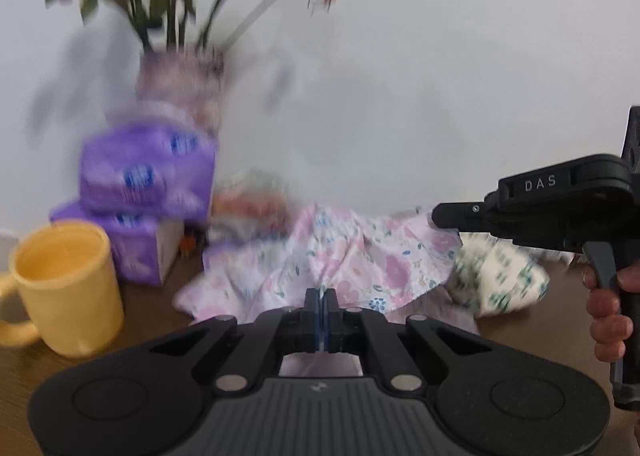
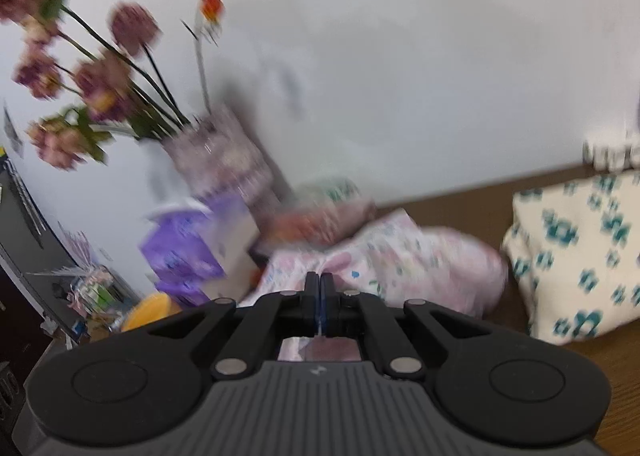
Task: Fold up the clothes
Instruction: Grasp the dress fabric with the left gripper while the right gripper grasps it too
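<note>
Both the left gripper (image 1: 321, 298) and right gripper (image 2: 319, 283) are pinching the floral garment (image 1: 320, 256) ahead; thin edges are risking slipping free

Garment (image 1: 344, 256): white-pink, lilac flowers, small blue blooms, green sprigs. Cloth (image 2: 576, 252): cream, teal flower print. Mug (image 1: 68, 288): plain pale yellow. Packs (image 1: 144, 176): purple, blue-white logos. Vase (image 1: 180, 76): mauve pattern, blurred. Flowers (image 2: 88, 68): dusky pink, dark stems, green leaves. Counter (image 1: 152, 308): brown wood grain. Wall (image 1: 440, 56): plain white. Grippers (image 1: 322, 296): black, blue pads.
</note>
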`<state>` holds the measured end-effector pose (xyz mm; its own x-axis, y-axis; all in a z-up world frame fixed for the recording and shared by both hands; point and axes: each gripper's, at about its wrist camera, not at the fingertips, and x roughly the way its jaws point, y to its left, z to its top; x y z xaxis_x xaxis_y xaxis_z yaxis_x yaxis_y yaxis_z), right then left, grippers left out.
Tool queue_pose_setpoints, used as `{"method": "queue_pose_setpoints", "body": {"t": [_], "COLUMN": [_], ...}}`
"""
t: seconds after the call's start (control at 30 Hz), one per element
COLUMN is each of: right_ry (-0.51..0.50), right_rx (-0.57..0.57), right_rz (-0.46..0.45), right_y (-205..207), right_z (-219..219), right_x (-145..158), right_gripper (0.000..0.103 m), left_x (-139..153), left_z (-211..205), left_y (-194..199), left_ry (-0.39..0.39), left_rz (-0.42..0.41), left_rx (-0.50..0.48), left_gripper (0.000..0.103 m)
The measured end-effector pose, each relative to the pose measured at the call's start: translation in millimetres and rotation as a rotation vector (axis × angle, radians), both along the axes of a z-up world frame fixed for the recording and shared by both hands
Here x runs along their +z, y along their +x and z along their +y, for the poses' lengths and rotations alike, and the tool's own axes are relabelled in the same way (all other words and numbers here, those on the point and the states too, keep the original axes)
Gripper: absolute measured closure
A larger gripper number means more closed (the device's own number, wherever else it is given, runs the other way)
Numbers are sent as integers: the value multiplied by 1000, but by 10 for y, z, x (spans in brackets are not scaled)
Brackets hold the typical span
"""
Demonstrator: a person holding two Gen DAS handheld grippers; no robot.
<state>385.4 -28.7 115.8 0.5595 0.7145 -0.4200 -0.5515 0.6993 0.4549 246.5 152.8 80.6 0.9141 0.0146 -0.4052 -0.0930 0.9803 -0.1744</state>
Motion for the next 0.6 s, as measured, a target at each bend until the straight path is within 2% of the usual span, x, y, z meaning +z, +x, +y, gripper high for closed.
{"method": "queue_pose_setpoints", "body": {"t": [0.2,0.43,0.6], "right_ry": [44,69,70], "right_rx": [13,31,54], "right_rz": [-136,-281,-382], "right_y": [-452,-1206,-1815], "right_z": [-310,-756,-1092], "right_x": [647,1245,1553], "right_gripper": [103,103,103], "left_x": [579,1102,1423], "left_z": [-113,-382,-702], "left_y": [-451,-1061,-1703], "left_ry": [23,50,146], "left_rz": [-137,-231,-325], "left_rx": [-12,-57,-90], "left_gripper": [103,103,103]}}
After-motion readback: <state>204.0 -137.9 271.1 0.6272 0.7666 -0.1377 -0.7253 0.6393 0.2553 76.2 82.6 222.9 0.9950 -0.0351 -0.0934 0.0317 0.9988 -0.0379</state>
